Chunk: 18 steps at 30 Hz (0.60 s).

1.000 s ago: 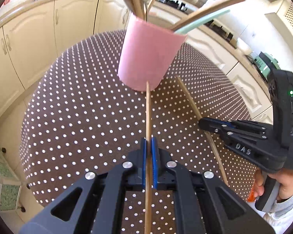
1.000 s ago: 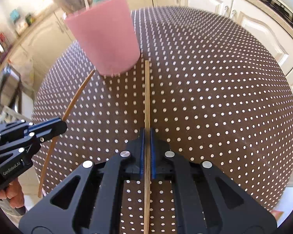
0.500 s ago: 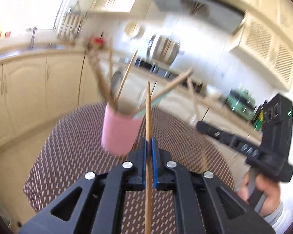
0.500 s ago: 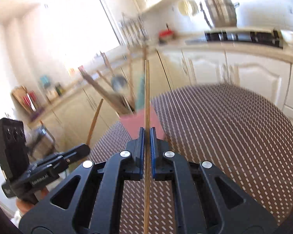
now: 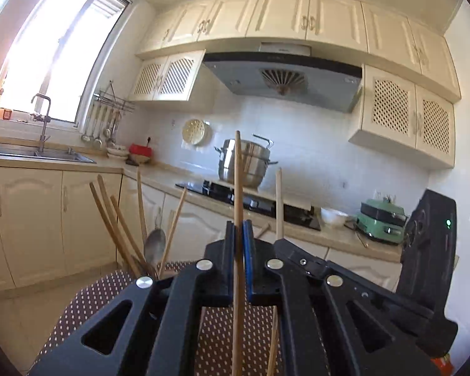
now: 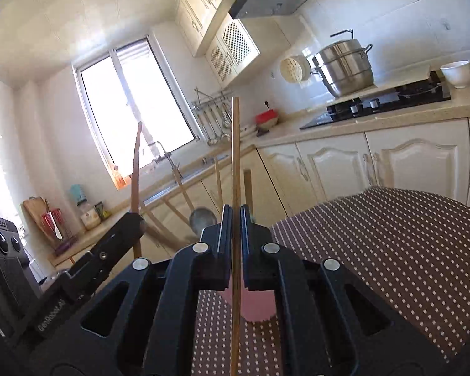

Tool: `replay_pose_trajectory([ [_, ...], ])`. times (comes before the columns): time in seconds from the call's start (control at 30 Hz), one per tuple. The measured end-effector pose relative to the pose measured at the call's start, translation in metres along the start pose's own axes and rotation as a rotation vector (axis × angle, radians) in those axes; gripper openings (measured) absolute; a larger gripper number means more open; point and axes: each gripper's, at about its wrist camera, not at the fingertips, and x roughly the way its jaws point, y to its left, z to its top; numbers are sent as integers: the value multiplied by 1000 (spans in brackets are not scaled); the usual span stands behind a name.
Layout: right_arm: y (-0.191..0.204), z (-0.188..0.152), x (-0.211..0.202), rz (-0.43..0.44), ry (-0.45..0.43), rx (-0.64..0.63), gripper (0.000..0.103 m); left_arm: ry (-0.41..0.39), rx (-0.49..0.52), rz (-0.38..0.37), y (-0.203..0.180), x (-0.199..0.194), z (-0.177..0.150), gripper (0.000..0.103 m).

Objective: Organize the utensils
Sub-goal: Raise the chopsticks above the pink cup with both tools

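My left gripper (image 5: 238, 230) is shut on a wooden chopstick (image 5: 237, 172) that stands upright in the air. My right gripper (image 6: 234, 214) is shut on a second chopstick (image 6: 235, 150), also upright. In the left wrist view the right gripper (image 5: 279, 246) sits close on the right with its chopstick (image 5: 278, 200). In the right wrist view the left gripper (image 6: 137, 221) is at the left with its chopstick (image 6: 136, 169). The pink cup (image 6: 257, 308) stands just beyond, below the right fingers, holding wooden utensils (image 5: 112, 222) and a metal spoon (image 5: 155, 244).
The round table has a brown white-dotted cloth (image 6: 391, 238). Behind it run cream cabinets (image 6: 391, 159) and a counter with a hob (image 6: 382, 100), a steel pot (image 6: 344, 65), a white bowl (image 6: 456, 73), a green appliance (image 5: 382, 219) and a sink (image 5: 37, 153).
Both grippers rose off the table and tipped from pointing down at the cloth to pointing level. The two chopsticks came up with them, and the cup dropped low in view.
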Motion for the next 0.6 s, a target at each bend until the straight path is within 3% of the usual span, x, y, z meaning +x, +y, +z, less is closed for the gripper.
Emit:
replay_pose_trajectory([
  [0.6,12,15,64,81,-133,-51,6,-158,-20,70,44,42,31,5],
])
